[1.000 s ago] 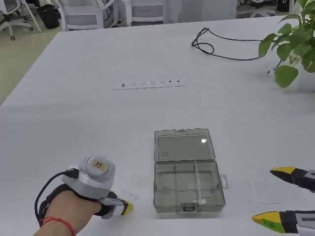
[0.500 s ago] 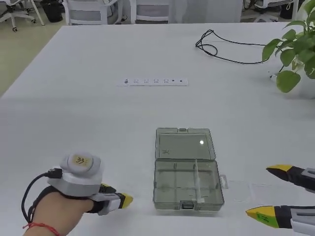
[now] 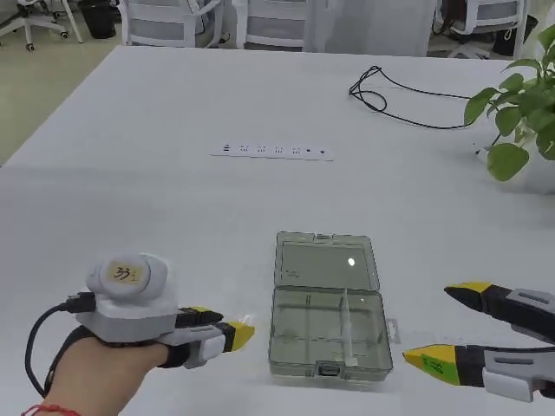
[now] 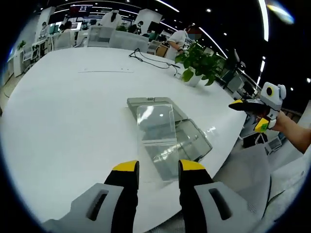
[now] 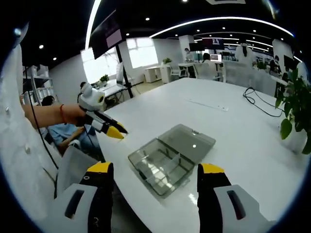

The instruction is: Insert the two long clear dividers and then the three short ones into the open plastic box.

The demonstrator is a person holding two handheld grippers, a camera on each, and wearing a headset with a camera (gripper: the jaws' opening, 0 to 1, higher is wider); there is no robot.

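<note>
Our left gripper (image 4: 159, 168) has come up off the table (image 3: 156, 208) and closed most of the gap to the box (image 3: 305, 329); its yellow tips are now just beside the box's left wall. A second ago they sat lower and further back. Its jaws are drawn in to a narrow gap around a clear divider (image 4: 156, 132), which sticks out ahead of them, slanted over the open box in the left gripper view.

The box lies flat with its lid (image 3: 327, 260) folded back, and one upright divider (image 3: 347, 328) already runs front to back right of the middle.

Our right gripper (image 3: 440, 322) has also slid in from the right edge. Its jaws are spread wide with nothing between them, and it hovers near the box's right wall.

We judge that the second long piece is on its way in. The next move calls for turning it upright over the left half and lining it up with the wall slots, while the free gripper steadies the box.
</note>
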